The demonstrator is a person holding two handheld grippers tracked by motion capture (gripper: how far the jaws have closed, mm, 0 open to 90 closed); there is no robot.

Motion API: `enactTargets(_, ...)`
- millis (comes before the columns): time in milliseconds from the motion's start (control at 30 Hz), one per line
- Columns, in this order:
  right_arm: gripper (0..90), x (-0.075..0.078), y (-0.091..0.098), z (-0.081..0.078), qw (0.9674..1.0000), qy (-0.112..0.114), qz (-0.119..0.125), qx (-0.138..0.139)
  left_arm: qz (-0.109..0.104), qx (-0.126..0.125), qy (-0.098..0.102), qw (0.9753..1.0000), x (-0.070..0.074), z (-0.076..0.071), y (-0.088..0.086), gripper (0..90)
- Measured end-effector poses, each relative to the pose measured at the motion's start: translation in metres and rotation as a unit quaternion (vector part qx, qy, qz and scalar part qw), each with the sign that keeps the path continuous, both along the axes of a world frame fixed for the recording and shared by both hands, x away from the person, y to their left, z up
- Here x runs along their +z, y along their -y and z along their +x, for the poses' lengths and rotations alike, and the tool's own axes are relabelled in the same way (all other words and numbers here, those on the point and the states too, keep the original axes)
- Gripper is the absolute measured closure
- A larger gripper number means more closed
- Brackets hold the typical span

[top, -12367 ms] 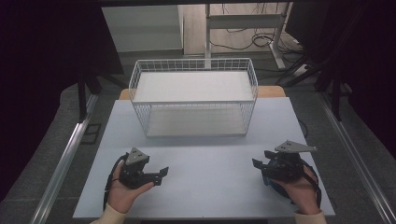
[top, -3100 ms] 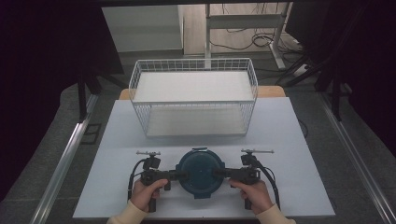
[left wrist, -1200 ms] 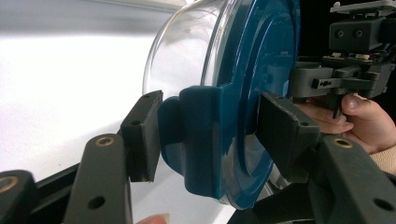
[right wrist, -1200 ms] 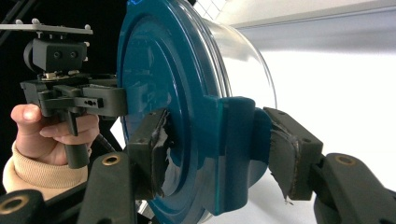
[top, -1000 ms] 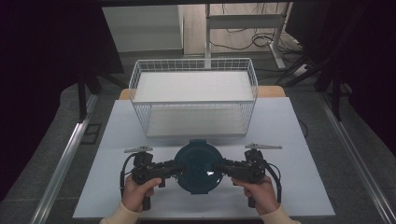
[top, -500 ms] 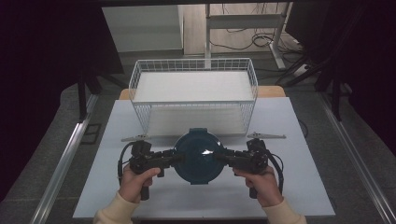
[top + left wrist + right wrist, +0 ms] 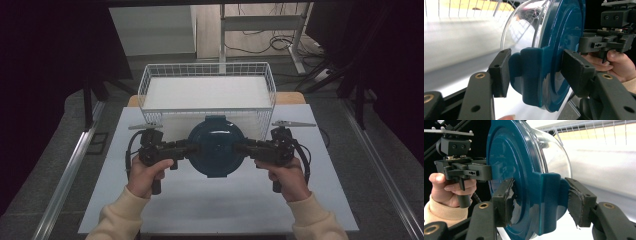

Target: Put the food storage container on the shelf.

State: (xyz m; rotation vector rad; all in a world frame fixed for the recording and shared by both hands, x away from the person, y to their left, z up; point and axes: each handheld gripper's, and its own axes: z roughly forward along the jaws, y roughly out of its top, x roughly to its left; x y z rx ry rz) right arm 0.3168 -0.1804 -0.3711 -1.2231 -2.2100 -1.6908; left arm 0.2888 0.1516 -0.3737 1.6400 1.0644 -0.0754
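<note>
A round clear container with a dark blue lid (image 7: 216,145) hangs above the white table (image 7: 225,200), just in front of the wire basket (image 7: 206,65). My left gripper (image 7: 192,148) is shut on the blue clip at its left rim, and my right gripper (image 7: 240,148) is shut on the clip at its right rim. In the left gripper view the clip (image 7: 532,72) sits between my two pads, with the right gripper (image 7: 604,42) beyond the lid. In the right gripper view the other clip (image 7: 546,202) is clamped the same way, and the left gripper (image 7: 464,170) shows past the lid (image 7: 509,157).
The white wire basket stands at the table's far edge with a pale flat bottom (image 7: 207,92). Dark floor and metal rails (image 7: 70,170) flank the table. Cables and a desk frame (image 7: 260,30) lie behind the basket.
Both grippers, once empty and apart, now hold the container between them. Over the last second they have raised it and carried it away from the person toward the basket.
</note>
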Motion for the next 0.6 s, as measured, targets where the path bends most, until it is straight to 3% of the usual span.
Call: enactTargets(600,43.0,0.037,-0.005,0.038,0.9998,0.019,-0.004,-0.004,-0.004,-0.006,0.011,0.9999,0.033,0.042,-0.006,42.8)
